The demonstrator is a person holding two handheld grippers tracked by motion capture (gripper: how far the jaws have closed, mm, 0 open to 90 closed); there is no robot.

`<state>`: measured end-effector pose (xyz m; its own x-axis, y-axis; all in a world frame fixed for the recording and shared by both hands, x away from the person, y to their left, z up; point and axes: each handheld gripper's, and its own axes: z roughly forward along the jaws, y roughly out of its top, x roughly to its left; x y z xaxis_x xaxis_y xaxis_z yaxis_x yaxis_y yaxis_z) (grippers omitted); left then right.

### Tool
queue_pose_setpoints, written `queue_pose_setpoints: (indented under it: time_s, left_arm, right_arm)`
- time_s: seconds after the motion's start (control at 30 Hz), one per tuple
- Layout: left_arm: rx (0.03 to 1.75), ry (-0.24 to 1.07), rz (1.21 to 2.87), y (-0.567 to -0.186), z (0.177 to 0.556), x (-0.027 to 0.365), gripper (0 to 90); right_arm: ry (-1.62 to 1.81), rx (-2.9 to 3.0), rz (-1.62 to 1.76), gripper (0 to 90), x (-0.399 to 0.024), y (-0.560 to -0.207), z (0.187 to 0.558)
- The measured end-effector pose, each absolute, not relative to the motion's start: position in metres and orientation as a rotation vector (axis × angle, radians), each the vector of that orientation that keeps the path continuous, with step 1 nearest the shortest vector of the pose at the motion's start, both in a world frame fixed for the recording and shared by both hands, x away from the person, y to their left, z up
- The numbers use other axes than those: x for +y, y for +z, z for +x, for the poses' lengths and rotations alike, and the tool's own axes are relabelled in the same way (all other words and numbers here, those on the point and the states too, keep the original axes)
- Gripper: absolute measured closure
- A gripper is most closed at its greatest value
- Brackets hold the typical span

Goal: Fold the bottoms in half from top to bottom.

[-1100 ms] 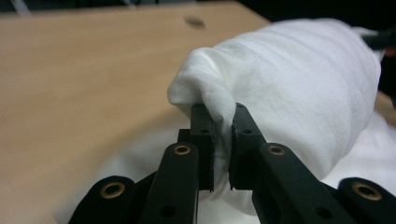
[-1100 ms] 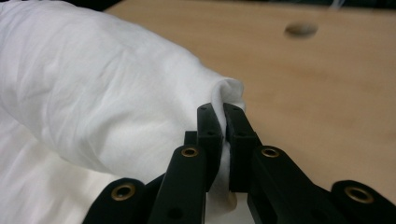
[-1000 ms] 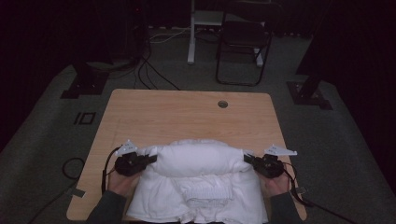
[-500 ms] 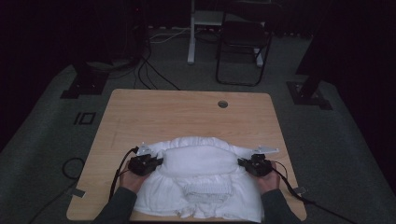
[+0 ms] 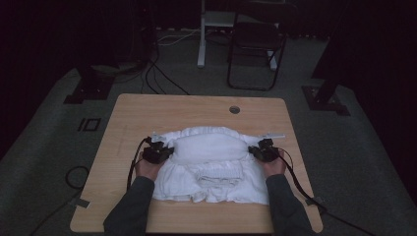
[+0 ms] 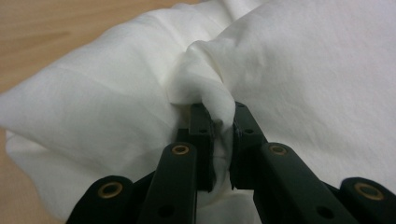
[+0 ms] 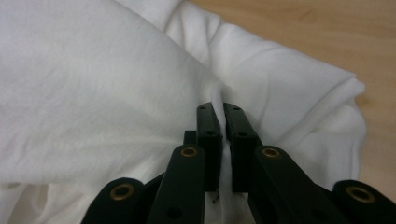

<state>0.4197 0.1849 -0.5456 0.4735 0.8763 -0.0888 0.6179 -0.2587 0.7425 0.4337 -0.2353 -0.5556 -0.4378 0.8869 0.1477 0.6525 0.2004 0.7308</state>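
A white garment (image 5: 209,164) lies bunched on the wooden table (image 5: 196,110), with a puffed fold across its middle. My left gripper (image 5: 162,151) pinches the cloth at the fold's left end. In the left gripper view a pleat of the white cloth (image 6: 205,98) is squeezed between the jaws of that gripper (image 6: 223,140). My right gripper (image 5: 260,150) holds the fold's right end. In the right gripper view the jaws of that gripper (image 7: 222,135) are tight together with a thin layer of cloth (image 7: 140,93) between them.
A round cable hole (image 5: 234,109) sits near the table's far edge. Bare wood lies beyond the garment and at both sides. Behind the table stand a black folding chair (image 5: 255,49) and a white post (image 5: 201,34). Cables (image 5: 305,189) trail from both grippers.
Both grippers have moved away from me across the table, carrying the pinched fold with them. The fold now lies lower and farther over the garment.
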Motion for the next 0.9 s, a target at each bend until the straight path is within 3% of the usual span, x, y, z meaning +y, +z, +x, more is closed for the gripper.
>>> queue_pose_setpoints:
  time_s: [0.17, 0.4, 0.63, 0.83, 0.9]
  left_arm:
    - [1.273, 0.439, 1.919, -0.535, 0.432, 0.188, 82.3]
    - [1.122, 0.423, 1.743, -0.481, 0.408, 0.212, 83.1]
    - [1.031, 0.400, 1.621, -0.451, 0.386, 0.223, 83.2]
    - [1.011, 0.289, 1.661, -0.468, 0.355, 0.233, 80.9]
    - [1.022, 0.285, 1.695, -0.476, 0.351, 0.236, 74.6]
  right_arm:
    - [1.090, 2.149, 1.478, 86.3, -0.234, -0.550, 0.448]
    - [1.290, 2.032, 1.354, 86.7, -0.256, -0.508, 0.418]
    - [1.403, 1.925, 1.239, 86.7, -0.265, -0.472, 0.396]
    - [1.431, 1.993, 1.207, 85.5, -0.268, -0.482, 0.360]
    - [1.400, 2.042, 1.231, 77.4, -0.269, -0.493, 0.353]
